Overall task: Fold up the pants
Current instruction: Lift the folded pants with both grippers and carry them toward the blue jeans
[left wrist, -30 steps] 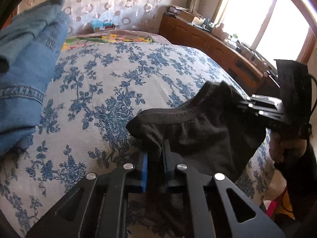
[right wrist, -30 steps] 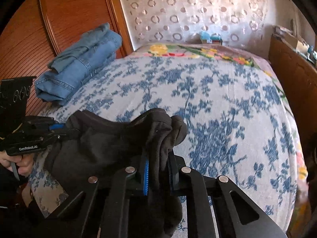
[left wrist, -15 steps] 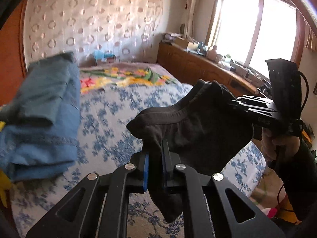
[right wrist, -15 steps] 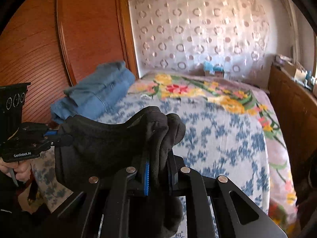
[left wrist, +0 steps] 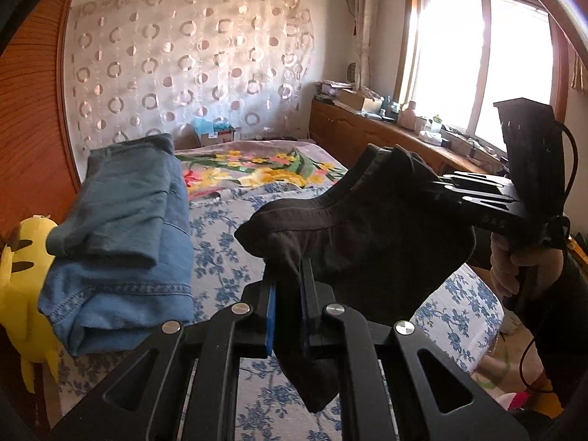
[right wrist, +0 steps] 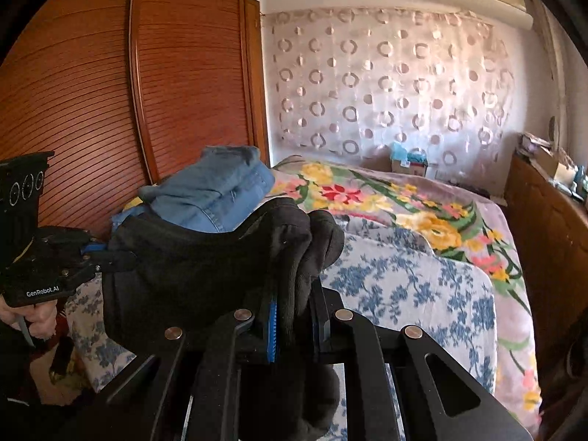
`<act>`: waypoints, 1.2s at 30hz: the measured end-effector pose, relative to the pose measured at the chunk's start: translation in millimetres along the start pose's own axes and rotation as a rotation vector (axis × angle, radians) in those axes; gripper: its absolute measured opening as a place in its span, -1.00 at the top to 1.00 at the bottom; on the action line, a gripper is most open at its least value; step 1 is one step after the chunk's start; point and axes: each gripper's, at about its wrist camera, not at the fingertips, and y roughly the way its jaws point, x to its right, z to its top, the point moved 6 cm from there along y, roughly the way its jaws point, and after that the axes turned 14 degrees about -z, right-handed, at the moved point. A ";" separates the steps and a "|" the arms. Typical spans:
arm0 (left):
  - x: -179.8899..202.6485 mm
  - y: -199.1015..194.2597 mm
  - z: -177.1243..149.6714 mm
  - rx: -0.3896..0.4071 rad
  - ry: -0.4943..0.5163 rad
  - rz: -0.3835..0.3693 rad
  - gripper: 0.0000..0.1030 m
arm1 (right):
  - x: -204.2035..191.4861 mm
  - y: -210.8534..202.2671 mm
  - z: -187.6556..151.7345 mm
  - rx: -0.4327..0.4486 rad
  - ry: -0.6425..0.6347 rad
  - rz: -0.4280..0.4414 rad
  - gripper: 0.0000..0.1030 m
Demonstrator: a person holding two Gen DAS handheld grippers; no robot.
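Note:
Black pants [left wrist: 371, 235] hang in the air above the bed, stretched between my two grippers. My left gripper [left wrist: 288, 286] is shut on one end of the waistband. My right gripper [right wrist: 294, 305] is shut on the other, bunched end of the pants [right wrist: 191, 268]. In the left wrist view the right gripper [left wrist: 433, 183] shows at the right with cloth in it. In the right wrist view the left gripper [right wrist: 110, 253] shows at the left, also pinching the cloth.
A stack of folded blue jeans [left wrist: 121, 242] lies on the bed's left side, next to a yellow plush toy [left wrist: 22, 279]. The bed [right wrist: 404, 279] has a blue-flowered cover and a bright floral blanket [right wrist: 386, 202]. A wooden wardrobe [right wrist: 110, 110] stands left, a cluttered sideboard [left wrist: 386, 128] right.
Both grippers have risen with the black pants, from just over the bed cover to well above it. The views now tilt up towards the curtain and the window.

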 end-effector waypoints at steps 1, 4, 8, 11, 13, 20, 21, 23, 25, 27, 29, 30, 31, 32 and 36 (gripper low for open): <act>-3.2 -2.1 1.9 0.007 0.001 0.006 0.78 | -0.8 2.4 2.8 0.004 -0.004 0.003 0.75; -11.3 -7.0 7.5 0.022 0.000 0.019 0.78 | -1.0 14.6 12.5 0.016 -0.018 0.014 0.75; -26.8 -17.8 16.8 0.057 -0.006 0.039 0.78 | -5.9 32.5 30.3 0.034 -0.041 0.036 0.75; -41.3 -24.1 22.7 0.084 -0.021 0.058 0.78 | -11.8 50.2 46.8 0.050 -0.068 0.058 0.75; -52.3 -28.2 27.8 0.100 -0.029 0.075 0.78 | -15.6 63.3 58.1 0.060 -0.087 0.071 0.75; -83.5 -39.9 43.5 0.151 -0.051 0.135 0.78 | -24.0 104.6 90.3 0.106 -0.161 0.108 0.75; -89.2 -40.5 44.9 0.157 -0.057 0.143 0.78 | -26.3 111.8 95.7 0.111 -0.178 0.112 0.75; -101.7 -40.5 47.4 0.166 -0.071 0.159 0.78 | -30.7 127.9 104.8 0.114 -0.210 0.118 0.75; -116.6 -39.6 50.1 0.172 -0.082 0.179 0.78 | -34.7 141.1 111.0 0.114 -0.232 0.122 0.75; -131.3 -39.4 52.0 0.172 -0.087 0.206 0.78 | -37.5 158.6 119.6 0.107 -0.251 0.130 0.75; -142.7 -37.6 52.3 0.174 -0.104 0.214 0.78 | -41.1 172.1 127.1 0.108 -0.277 0.136 0.75; -147.7 -37.1 51.7 0.172 -0.106 0.223 0.78 | -43.2 179.9 131.1 0.111 -0.291 0.137 0.75; -152.4 -37.5 50.3 0.170 -0.109 0.233 0.78 | -46.5 185.5 134.8 0.113 -0.303 0.140 0.75; -158.5 -36.2 49.7 0.166 -0.115 0.240 0.78 | -48.8 191.1 137.5 0.114 -0.312 0.146 0.75; -172.2 -34.1 45.4 0.166 -0.144 0.258 0.78 | -56.7 217.5 147.8 0.115 -0.356 0.166 0.75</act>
